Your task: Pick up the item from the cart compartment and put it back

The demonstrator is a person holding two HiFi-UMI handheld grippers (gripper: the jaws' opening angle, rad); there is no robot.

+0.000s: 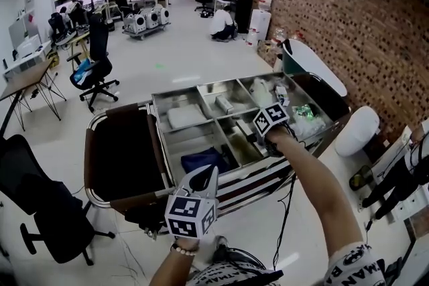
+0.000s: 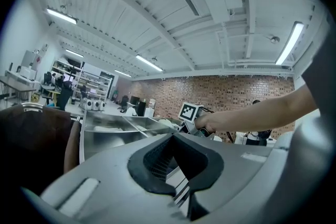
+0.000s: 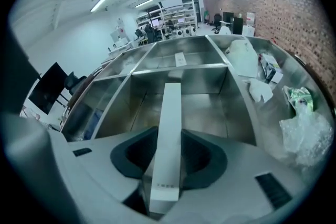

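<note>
Low in the middle of the head view, the left gripper [image 1: 212,174] is hovering just before the cart [image 1: 155,104]. Its own view is showing its jaws pressing together on nothing. Further up the frame, the right gripper [image 3: 170,131] is clenching a long white box [image 3: 171,105] and tilting it down over a steel compartment [image 3: 210,113]. Only its own view is showing this grip plainly, since the head view is giving mostly the marker cube [image 1: 270,119] there.

**Two grippers at the metal cart**

The right gripper [image 1: 263,129] points down into a middle part of the cart [image 1: 158,118]. The left gripper [image 1: 208,175] hangs at the near side, just beside a blue thing [image 1: 201,159] in the cart. A brick wall [image 1: 348,17] runs behind. A black chair [image 1: 40,207] stands on the left.
</note>
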